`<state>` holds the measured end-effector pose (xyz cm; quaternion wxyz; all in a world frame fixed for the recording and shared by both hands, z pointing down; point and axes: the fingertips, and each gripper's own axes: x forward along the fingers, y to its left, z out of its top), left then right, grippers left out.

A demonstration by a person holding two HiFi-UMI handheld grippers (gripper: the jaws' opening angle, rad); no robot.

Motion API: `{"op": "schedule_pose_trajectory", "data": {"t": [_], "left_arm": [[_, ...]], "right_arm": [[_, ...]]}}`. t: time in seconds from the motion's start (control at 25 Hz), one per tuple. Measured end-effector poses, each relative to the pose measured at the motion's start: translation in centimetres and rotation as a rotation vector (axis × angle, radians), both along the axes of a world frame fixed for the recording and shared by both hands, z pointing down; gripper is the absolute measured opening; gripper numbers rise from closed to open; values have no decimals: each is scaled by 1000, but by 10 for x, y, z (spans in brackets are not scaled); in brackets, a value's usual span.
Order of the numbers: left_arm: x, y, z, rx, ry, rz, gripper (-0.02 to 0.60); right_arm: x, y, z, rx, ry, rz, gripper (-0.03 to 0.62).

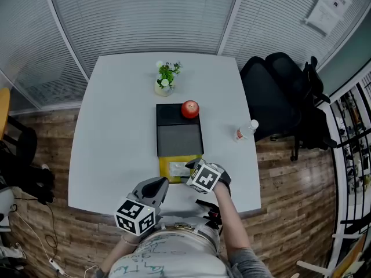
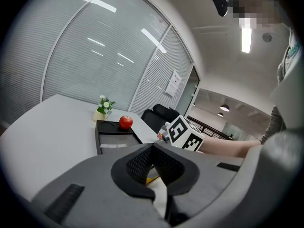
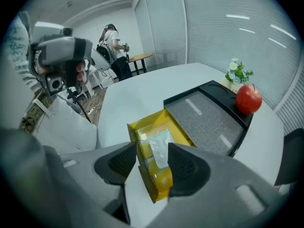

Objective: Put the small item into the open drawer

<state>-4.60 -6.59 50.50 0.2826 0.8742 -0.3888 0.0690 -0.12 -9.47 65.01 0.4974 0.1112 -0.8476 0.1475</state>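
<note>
A yellow drawer (image 1: 165,168) stands pulled out of a flat black cabinet (image 1: 179,136) on the white table. A small clear packet (image 3: 159,146) lies inside the drawer (image 3: 130,126). My right gripper (image 1: 189,180) hovers just over the drawer's front end, open, its pads either side of the packet in the right gripper view (image 3: 152,163) without pressing on it. My left gripper (image 1: 157,187) is at the table's front edge, left of the drawer, shut and holding nothing (image 2: 152,148).
A red apple (image 1: 190,109) rests on the cabinet's far end. Behind it stands a small potted plant (image 1: 166,77). A plastic bottle (image 1: 246,130) lies near the table's right edge. Black office chairs (image 1: 278,91) stand to the right of the table.
</note>
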Motion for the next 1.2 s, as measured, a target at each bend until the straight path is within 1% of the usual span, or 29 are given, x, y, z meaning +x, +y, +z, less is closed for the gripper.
{"op": "schedule_pose_trajectory", "data": {"t": [0.16,0.24,0.32,0.44,0.64,0.92,1.04,1.2], "left_arm": [[2,-1,2,-1,-4,4,-3],[3,-1,2,-1,-6,8,-3],[3,-1,2,-2,-6,11,-3],[4,-2,3,-5,-4,15,-3],[9,-3,3,-5,-7,24,-3],[13,-4,2,-1,-7,35,-3],[15,-4,1,0,-6,40,-3],[19,-3,-4,10,4,50,-3]], "right_arm": [[4,2,-8,17,-22,13,153],[5,5,-12,23,-34,19,106],[5,6,-16,41,-49,20,76],[7,7,-26,67,-59,41,3],[15,8,-37,113,-78,83,3],[24,11,-49,170,-103,100,3],[20,13,-62,225,-167,102,3],[9,15,-90,320,-312,96,3]]}}
